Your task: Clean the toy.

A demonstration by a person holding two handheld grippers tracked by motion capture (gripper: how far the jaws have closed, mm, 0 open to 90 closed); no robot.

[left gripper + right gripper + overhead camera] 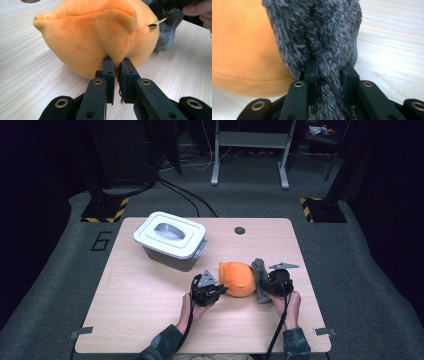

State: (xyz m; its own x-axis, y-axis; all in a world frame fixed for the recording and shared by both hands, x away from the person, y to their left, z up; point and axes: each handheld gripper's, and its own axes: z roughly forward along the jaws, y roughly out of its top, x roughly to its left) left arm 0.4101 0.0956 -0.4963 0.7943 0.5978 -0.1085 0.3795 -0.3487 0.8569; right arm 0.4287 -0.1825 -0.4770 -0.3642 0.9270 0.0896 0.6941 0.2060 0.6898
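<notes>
Left claw [117,65] on orange plush [100,37]

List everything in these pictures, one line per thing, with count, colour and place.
plush toy: one, orange body with a grey furry part on its right side, lying on the table between the two grippers
lidded box: one, white lid with grey handle, grey body, far left part of the table
table: one, light wood, small dark round hole near its far edge
floor: grey carpet, cables and a white stand behind the table
left hand-held gripper: one, black, shut on the orange plush
right hand-held gripper: one, black, shut on the grey fur
</notes>
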